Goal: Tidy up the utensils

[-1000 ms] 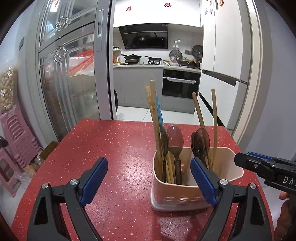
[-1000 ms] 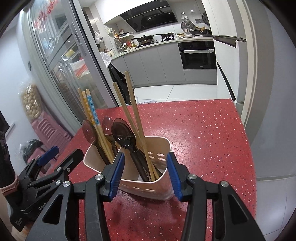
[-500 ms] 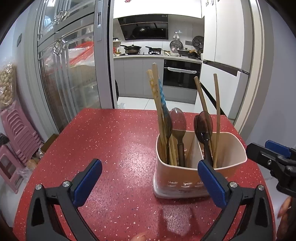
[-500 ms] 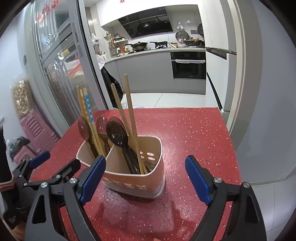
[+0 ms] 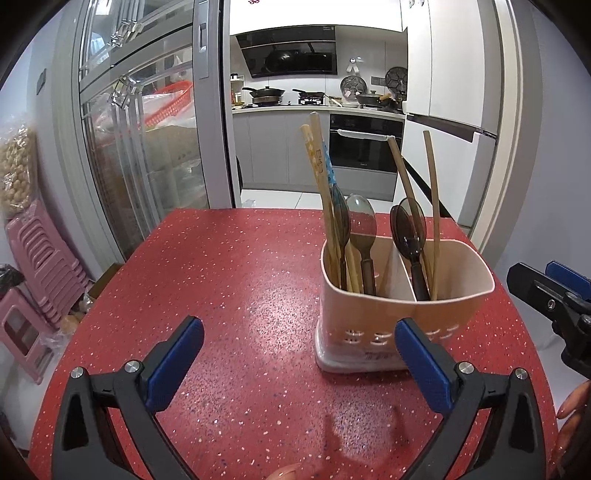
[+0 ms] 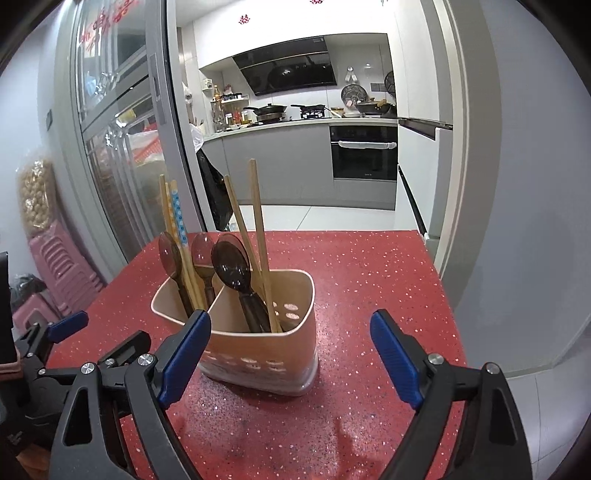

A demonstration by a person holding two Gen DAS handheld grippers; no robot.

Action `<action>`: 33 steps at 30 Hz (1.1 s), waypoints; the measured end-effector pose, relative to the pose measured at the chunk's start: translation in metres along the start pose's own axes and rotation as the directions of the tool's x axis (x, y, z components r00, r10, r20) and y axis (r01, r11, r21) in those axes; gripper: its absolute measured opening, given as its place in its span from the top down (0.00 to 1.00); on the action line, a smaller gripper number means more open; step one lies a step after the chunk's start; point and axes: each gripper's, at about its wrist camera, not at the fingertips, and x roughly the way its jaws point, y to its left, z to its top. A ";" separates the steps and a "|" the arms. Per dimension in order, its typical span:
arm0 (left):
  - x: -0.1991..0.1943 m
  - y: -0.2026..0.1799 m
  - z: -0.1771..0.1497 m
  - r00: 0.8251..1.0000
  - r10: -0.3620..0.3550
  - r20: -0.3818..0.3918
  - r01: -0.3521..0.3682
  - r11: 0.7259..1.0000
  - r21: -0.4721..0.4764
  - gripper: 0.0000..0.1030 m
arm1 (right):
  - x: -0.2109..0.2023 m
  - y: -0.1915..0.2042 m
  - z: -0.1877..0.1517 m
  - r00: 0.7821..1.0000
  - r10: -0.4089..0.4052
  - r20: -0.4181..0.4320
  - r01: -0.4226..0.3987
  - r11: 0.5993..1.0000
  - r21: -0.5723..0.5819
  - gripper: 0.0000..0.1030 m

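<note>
Viewing left wrist: left tool (image 5: 299, 356) wide open, empty; utensil holder (image 5: 402, 314) ahead-right on red desk (image 5: 229, 280), chopsticks (image 5: 319, 177) and spoons (image 5: 408, 230) upright inside.
Right wrist: right tool (image 6: 290, 356) wide open, empty; holder straight ahead, left tool alongside.

No wording can be read with certainty. The utensil holder (image 5: 373, 334) carries small dark print low on its front wall, too blurred to make out. Red paper-cut signs on the white kitchen wall (image 6: 243, 18) and red marks on the glass door (image 6: 96, 31) are illegible.
</note>
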 end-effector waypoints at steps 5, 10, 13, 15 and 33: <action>-0.007 0.000 -0.012 1.000 -0.005 0.001 0.005 1.000 -0.003 0.00 | -0.006 0.000 -0.010 1.000 -0.001 -0.009 0.001 1.000 0.011 0.13; -0.017 0.005 -0.023 0.999 0.000 0.034 0.001 1.000 -0.031 0.00 | -0.011 0.005 -0.025 0.999 -0.014 -0.035 0.014 1.000 0.000 0.13; -0.021 0.008 -0.032 0.999 -0.008 0.045 0.010 0.999 -0.040 0.00 | -0.015 0.007 -0.034 0.999 -0.027 -0.033 0.028 1.000 0.002 0.13; -0.022 0.008 -0.036 0.999 0.001 0.051 0.001 0.999 -0.033 0.00 | -0.019 0.008 -0.040 0.999 -0.041 -0.028 0.041 0.999 0.006 0.13; -0.025 0.016 -0.066 0.997 0.022 0.076 -0.021 1.000 -0.013 0.00 | -0.035 0.013 -0.072 0.991 -0.124 0.045 0.124 0.992 0.009 0.12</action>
